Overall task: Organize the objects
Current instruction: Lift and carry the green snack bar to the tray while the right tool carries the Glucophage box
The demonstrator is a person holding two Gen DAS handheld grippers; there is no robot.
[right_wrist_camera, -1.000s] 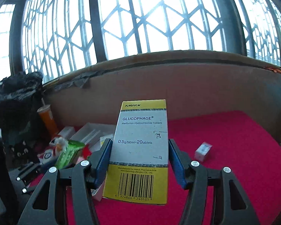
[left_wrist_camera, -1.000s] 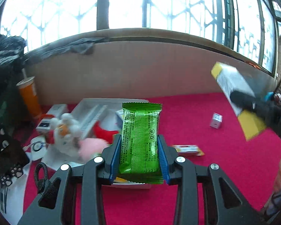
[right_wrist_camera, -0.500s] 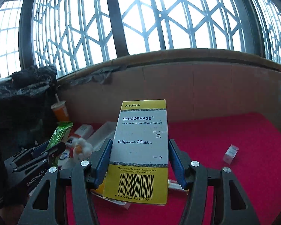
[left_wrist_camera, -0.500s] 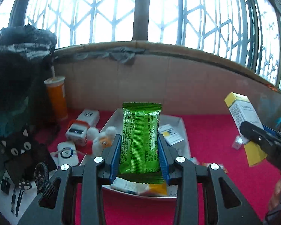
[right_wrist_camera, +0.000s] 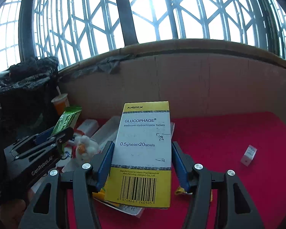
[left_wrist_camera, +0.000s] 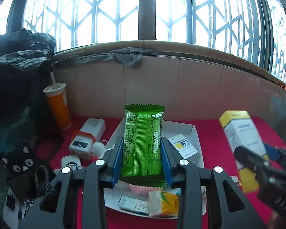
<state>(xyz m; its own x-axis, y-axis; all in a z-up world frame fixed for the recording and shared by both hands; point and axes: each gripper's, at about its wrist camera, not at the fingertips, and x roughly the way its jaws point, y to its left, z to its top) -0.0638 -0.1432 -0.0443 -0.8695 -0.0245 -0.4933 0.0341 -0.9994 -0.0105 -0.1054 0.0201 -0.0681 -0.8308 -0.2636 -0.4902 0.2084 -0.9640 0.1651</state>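
My left gripper [left_wrist_camera: 142, 152] is shut on a green snack packet [left_wrist_camera: 144, 141], held upright above a white shallow box [left_wrist_camera: 197, 145] on the red cloth. My right gripper [right_wrist_camera: 142, 162] is shut on a yellow and white Glucophage medicine box [right_wrist_camera: 145, 152], also upright. The left wrist view shows that medicine box [left_wrist_camera: 240, 133] and the right gripper [left_wrist_camera: 257, 162] at the right edge. In the right wrist view the green packet [right_wrist_camera: 67, 118] and the left gripper [right_wrist_camera: 53, 133] are at the left. The white box holds a small carton [left_wrist_camera: 183, 147], a yellow-green pack [left_wrist_camera: 164, 202] and a small tube box [left_wrist_camera: 133, 206].
An orange cup with a straw [left_wrist_camera: 57, 106], a white power bank [left_wrist_camera: 93, 127], an orange-trimmed device [left_wrist_camera: 81, 147] and a plush toy [right_wrist_camera: 84, 147] lie left of the white box. A black bag [left_wrist_camera: 15, 87] fills the far left. A small white cube box [right_wrist_camera: 248, 154] sits alone on the red cloth [right_wrist_camera: 219, 133].
Both grippers have swung left with their loads still held. The white box has come to sit under the green packet, and the cup and black bag have come further into view.
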